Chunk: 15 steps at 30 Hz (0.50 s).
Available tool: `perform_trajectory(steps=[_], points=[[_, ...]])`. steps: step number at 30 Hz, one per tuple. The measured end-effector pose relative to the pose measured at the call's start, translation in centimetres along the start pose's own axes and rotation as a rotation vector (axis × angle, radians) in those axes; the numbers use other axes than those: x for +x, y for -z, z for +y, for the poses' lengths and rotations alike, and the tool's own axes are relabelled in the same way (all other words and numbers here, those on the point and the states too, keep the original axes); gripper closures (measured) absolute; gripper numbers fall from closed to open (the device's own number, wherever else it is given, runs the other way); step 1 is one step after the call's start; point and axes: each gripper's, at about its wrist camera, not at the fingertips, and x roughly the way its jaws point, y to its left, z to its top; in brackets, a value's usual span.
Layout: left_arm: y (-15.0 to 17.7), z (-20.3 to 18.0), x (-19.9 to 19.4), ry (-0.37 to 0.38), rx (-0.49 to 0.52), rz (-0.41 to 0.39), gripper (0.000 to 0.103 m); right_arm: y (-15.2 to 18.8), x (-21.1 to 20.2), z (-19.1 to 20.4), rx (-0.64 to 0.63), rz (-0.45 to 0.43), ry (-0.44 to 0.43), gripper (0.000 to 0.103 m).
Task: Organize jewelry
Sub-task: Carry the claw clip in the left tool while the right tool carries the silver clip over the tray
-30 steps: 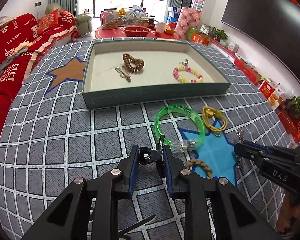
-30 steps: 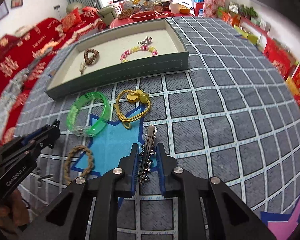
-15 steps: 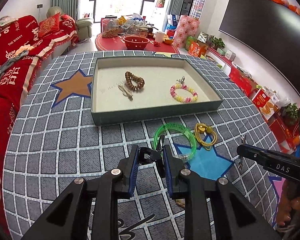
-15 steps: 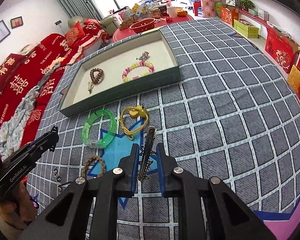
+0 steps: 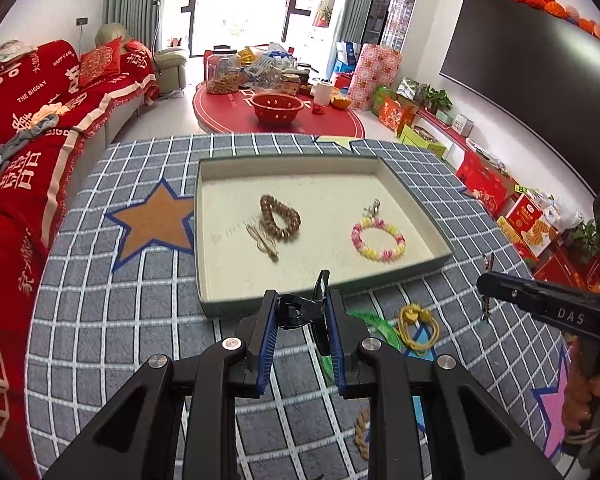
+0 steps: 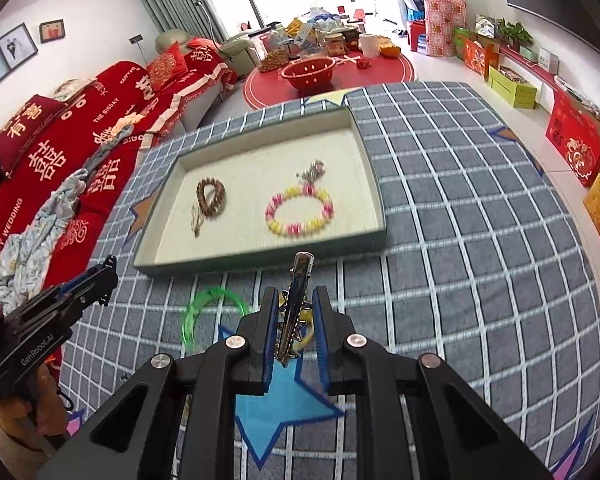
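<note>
You have lifted both hand-held grippers toward the tray: your left hand-held gripper still clamps a black clip, your right hand-held gripper a silver hair clip.

Green bangle partly hidden behind fingers.

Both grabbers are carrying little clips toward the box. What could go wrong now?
1. The silver hair clip sits edge-on in the right gripper, sticking out past the jaws, so it might twist or slip out.
2. The black clip in the left gripper could drop onto the brown bead bracelet or pink-and-yellow bracelet in the tray.
</note>
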Motion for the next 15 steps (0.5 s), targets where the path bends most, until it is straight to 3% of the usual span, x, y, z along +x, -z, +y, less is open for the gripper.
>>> perform_trajectory(steps=[9, 15], points=[[-4.9, 1.0, 1.7, -0.032, 0.001, -0.032, 0.066, -6.3, 0.8, 0.4, -0.039, -0.038, -0.001, 0.084], [-6.9, 1.9, 5.0, -0.061, -0.006, 0.002, 0.066, -8.8, 3.4, 0.3, -0.049, -0.027, 0.004, 0.084]])
